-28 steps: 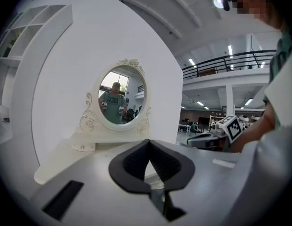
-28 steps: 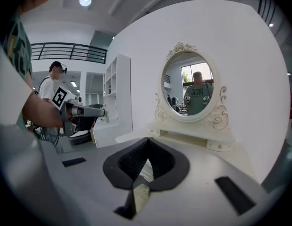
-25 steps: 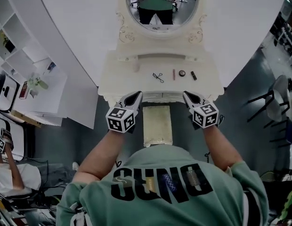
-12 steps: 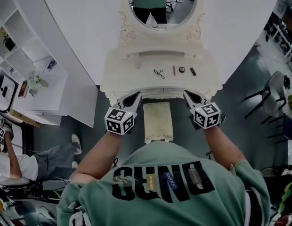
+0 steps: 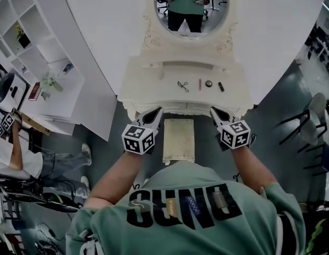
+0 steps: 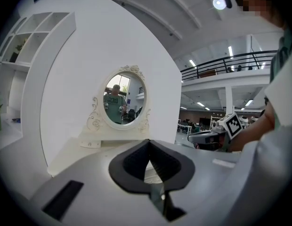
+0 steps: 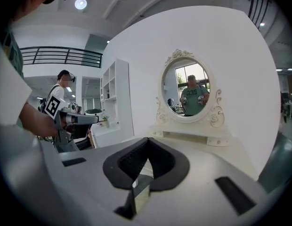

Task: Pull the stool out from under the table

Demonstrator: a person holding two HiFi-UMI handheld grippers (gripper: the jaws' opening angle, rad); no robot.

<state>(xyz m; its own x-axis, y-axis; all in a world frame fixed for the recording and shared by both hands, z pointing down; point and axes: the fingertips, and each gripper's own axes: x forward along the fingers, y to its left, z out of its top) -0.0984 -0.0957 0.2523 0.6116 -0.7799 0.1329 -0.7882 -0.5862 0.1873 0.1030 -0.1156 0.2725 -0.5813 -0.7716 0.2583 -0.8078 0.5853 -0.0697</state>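
Both grippers are up in front of the dressing table (image 5: 154,81), one on each side of the stool (image 5: 179,139). The stool, a cream padded one, sits on the grey floor (image 5: 207,147) with its far end tucked at the table's front edge and most of its seat sticking out toward the person.

The left gripper (image 5: 155,112) hangs just beside the stool's left edge, tips up by the table's front. Its own view shows the jaws (image 6: 149,147) clenched tight together with nothing between them.

The right gripper (image 5: 215,111) is further off on the stool's right side, also up at the table's edge. Same story in its own view: the jaws (image 7: 147,147) are pressed together and empty. Neither tool is on the stool.

Ahead, the oval mirror (image 5: 192,7) reflects the person in the green shirt. A few small items lie on the tabletop. White shelves (image 5: 26,47) stand off to the left.
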